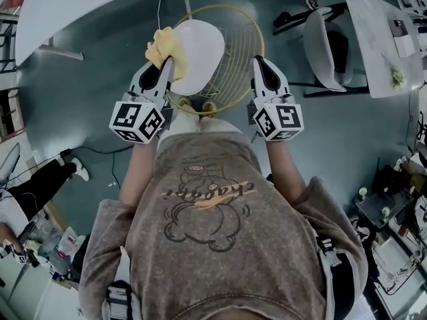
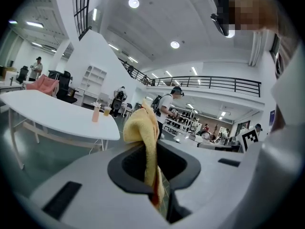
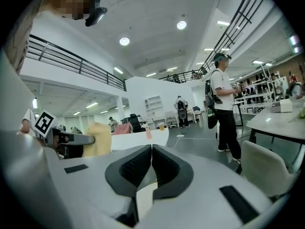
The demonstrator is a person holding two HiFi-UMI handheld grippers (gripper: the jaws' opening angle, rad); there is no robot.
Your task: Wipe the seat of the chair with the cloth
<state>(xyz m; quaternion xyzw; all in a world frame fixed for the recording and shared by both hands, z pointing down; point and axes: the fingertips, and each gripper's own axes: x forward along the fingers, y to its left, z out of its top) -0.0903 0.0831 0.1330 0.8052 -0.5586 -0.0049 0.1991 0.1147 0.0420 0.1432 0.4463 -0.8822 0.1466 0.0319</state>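
In the head view a chair with a white seat [image 1: 200,52] and a yellow wire back [image 1: 241,59] stands on the floor just ahead of me. My left gripper [image 1: 167,64] is shut on a yellow cloth [image 1: 162,45], held at the seat's left edge. The left gripper view shows the cloth [image 2: 143,132] pinched between the jaws and bunched above them. My right gripper [image 1: 257,64] hovers over the wire back's right side, jaws shut with nothing between them. In the right gripper view the cloth [image 3: 97,140] and the left gripper show at the left.
A long white table [image 1: 73,5] stands at the far left, another white table [image 1: 383,39] and a white chair [image 1: 323,45] at the right. Cables run over the grey floor [image 1: 100,112]. People stand in the hall; one [image 3: 224,109] is near the right table.
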